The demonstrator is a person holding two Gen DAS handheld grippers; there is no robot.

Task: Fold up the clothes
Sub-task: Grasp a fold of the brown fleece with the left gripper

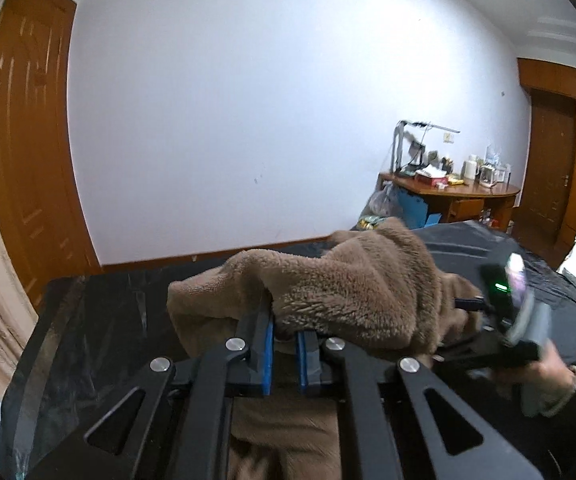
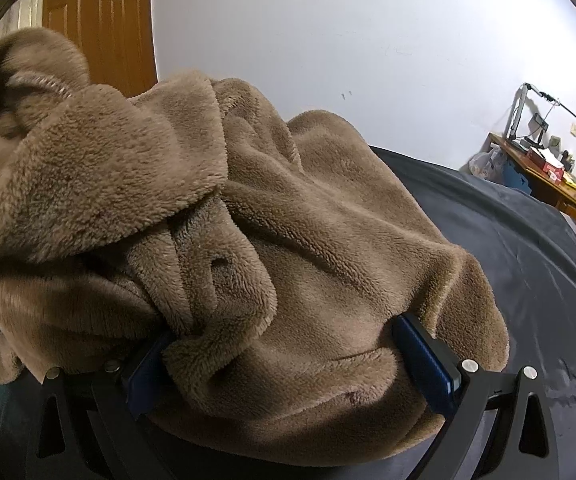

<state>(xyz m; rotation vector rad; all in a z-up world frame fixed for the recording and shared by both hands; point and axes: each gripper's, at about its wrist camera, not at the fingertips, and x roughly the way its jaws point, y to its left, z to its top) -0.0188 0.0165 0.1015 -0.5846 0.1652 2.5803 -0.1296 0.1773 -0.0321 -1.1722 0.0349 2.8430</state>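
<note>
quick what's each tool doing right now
Left tool: nearly closed, pinching the brown fleece.
Right tool: wide open, fleece bunched between its jaws, not clamped.

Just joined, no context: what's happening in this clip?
A person with a handheld tool in each hand is working on a brown fleece garment bunched on a bed with a dark cover. The left tool has its blue pads nearly together, pinching a fold of the fleece. The right tool is spread wide, its fingers on either side of a thick bunch of the fabric, not clamped. The garment is crumpled, with no neat fold visible yet. A cluttered wooden desk stands by the far wall.
</note>
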